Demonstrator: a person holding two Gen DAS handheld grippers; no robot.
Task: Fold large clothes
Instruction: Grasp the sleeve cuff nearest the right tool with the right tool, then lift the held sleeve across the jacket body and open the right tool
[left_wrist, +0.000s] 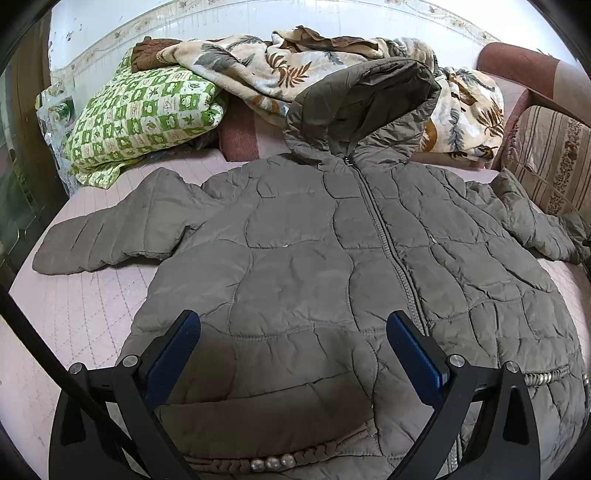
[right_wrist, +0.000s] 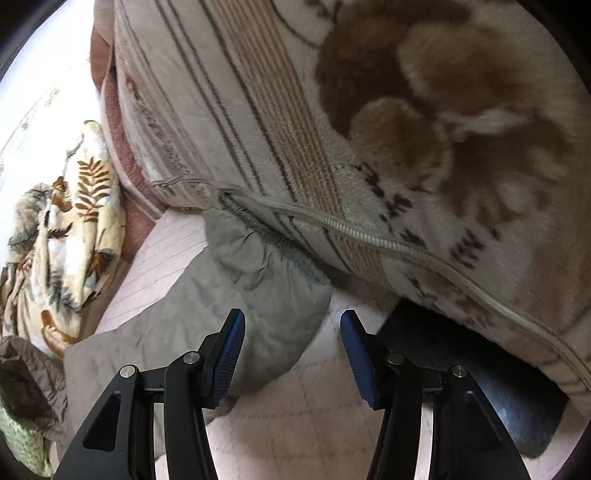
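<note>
A grey-brown quilted hooded jacket (left_wrist: 314, 251) lies flat and zipped on the pink quilted bed (left_wrist: 81, 314), sleeves spread to both sides, hood toward the far wall. My left gripper (left_wrist: 293, 325) is open and empty, hovering over the jacket's lower front near the hem. In the right wrist view, the jacket's right sleeve end (right_wrist: 236, 280) lies on the bed against a striped cushion (right_wrist: 229, 110). My right gripper (right_wrist: 291, 325) is open and empty, just above the sleeve cuff's edge.
A green checked pillow (left_wrist: 144, 114) and a leaf-print blanket (left_wrist: 280, 62) are piled behind the hood. The striped cushion (left_wrist: 550, 158) and a furry brown-patterned blanket (right_wrist: 461, 122) crowd the right side. A dark flat object (right_wrist: 480, 380) lies under that blanket.
</note>
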